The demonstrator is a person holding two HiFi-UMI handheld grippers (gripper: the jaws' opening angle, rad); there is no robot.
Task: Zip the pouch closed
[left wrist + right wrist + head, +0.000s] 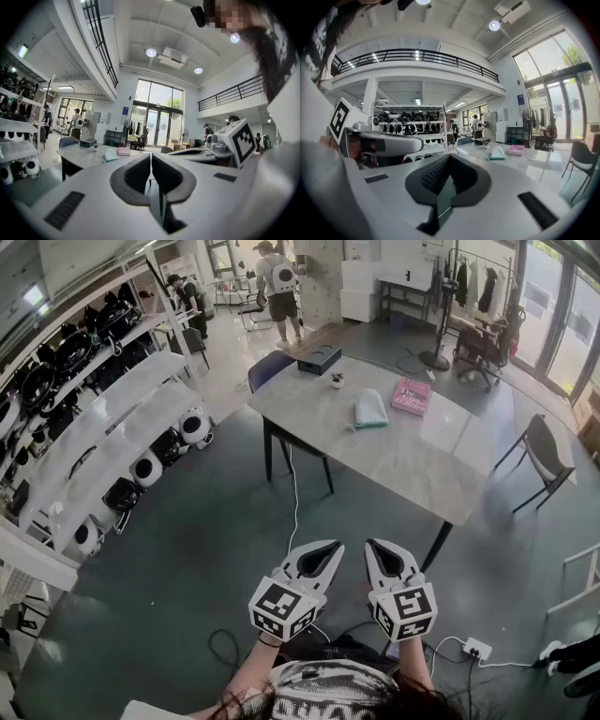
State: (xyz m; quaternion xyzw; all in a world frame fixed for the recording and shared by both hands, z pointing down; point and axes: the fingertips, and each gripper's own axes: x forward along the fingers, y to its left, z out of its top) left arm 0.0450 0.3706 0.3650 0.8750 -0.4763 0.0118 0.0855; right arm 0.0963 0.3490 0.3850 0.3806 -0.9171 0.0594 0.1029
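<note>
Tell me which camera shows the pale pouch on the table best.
The head view: it looks down on the pale pouch, showing its whole outline beside the pink item on the table. In the left gripper view the pale pouch is small, distant and side-on; the right gripper view shows the pale pouch likewise.

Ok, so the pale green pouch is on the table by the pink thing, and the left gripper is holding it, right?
No. The pouch lies on the table by the pink thing, but the left gripper holds nothing: the left gripper view shows its jaws shut and empty.
</note>
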